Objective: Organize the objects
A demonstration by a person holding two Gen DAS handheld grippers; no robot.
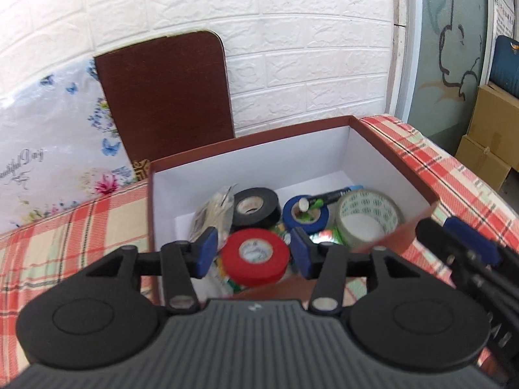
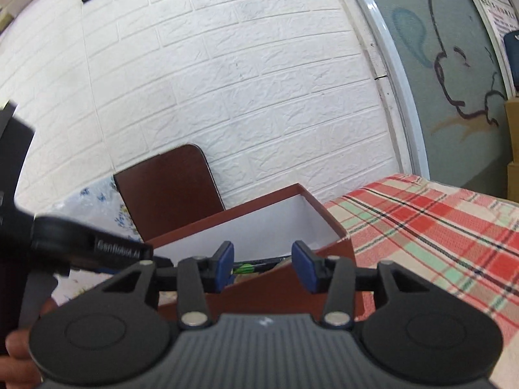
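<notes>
Nearest the left wrist camera, the left tongs [image 1: 254,251] stand parted over the near wall of a red-brown cardboard box [image 1: 394,149], their blue pads [image 1: 207,251] on either side of a red roll of tape [image 1: 255,256] without visibly pressing on it; the roll lies at the near end of the box, on top of other small packets. Just behind it in the box sit a black roll of tape [image 1: 256,208], a blue roll of tape [image 1: 306,214] with a green-and-black marker [image 1: 327,198] lying across it, a clear roll of packing tape [image 1: 368,218] at the right, and a crinkled clear plastic packet [image 1: 214,212] at the left. At the right edge of that view the right tongs [image 1: 467,243] reach in beside the box's near right corner. In the right wrist view the right tongs [image 2: 262,265] are parted and hold nothing, poised at the box's near corner, with a strip of the green marker visible between them inside the box; the left device [image 2: 90,243] crosses at the left, and part of a hand [image 2: 18,361] shows at the lower left. The box rests on a counter covered by a red, cream and green plaid cloth [image 2: 438,227]. Beyond it a dark brown board [image 1: 165,94] and a floral-print plastic sheet [image 1: 48,142] lean against a white brick-pattern wall [image 2: 227,81], and brown cartons [image 1: 489,136] are stacked at the far right.
</notes>
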